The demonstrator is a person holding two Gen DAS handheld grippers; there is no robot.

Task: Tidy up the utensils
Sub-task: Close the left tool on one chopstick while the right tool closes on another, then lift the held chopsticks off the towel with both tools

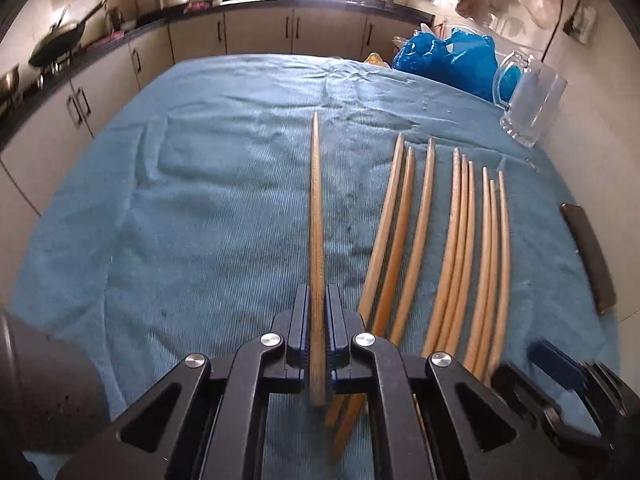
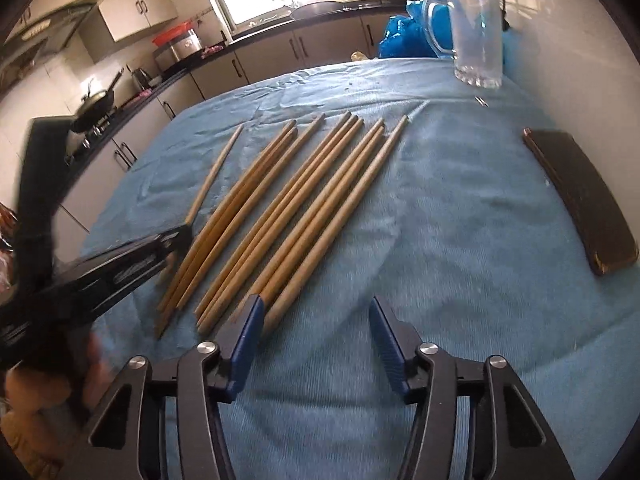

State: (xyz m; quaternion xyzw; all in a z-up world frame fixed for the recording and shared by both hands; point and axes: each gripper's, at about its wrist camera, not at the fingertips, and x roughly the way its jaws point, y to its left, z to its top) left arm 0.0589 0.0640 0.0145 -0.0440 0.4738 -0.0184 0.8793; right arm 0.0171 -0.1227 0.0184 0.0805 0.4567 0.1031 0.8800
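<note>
Clearly, a single wooden chopstick (image 1: pixel 317 216) is clamped between the closed jaws of the left gripper (image 1: pixel 318 300), its thin tip pointing away across the blue towel (image 1: pixel 208 208) that covers the table. Nine more chopsticks (image 1: pixel 452 248) are laid side by side on the towel just right of the held one, sorted into three groups of three, with their narrow ends directed toward the far edge of the towel. In the right wrist view the same row (image 2: pixel 296 208) is seen fanned diagonally, with the clamped chopstick (image 2: pixel 216 172) set apart on its left and the dark body of the left gripper (image 2: pixel 132 256) at its near end. The right gripper (image 2: pixel 316 320) is held parted over the towel at the near end of the row; nothing is gripped between its blue pads (image 2: pixel 250 332), though the left pad is placed just beside the thick end of the rightmost chopstick, and contact cannot be told. A clear glass mug (image 2: pixel 476 40) with a handle is stood upright at the far right corner of the towel, well apart from the chopsticks, with a blue plastic bag (image 1: pixel 448 60) behind it. A dark flat case (image 2: pixel 580 196) is laid along the right edge of the towel.
</note>
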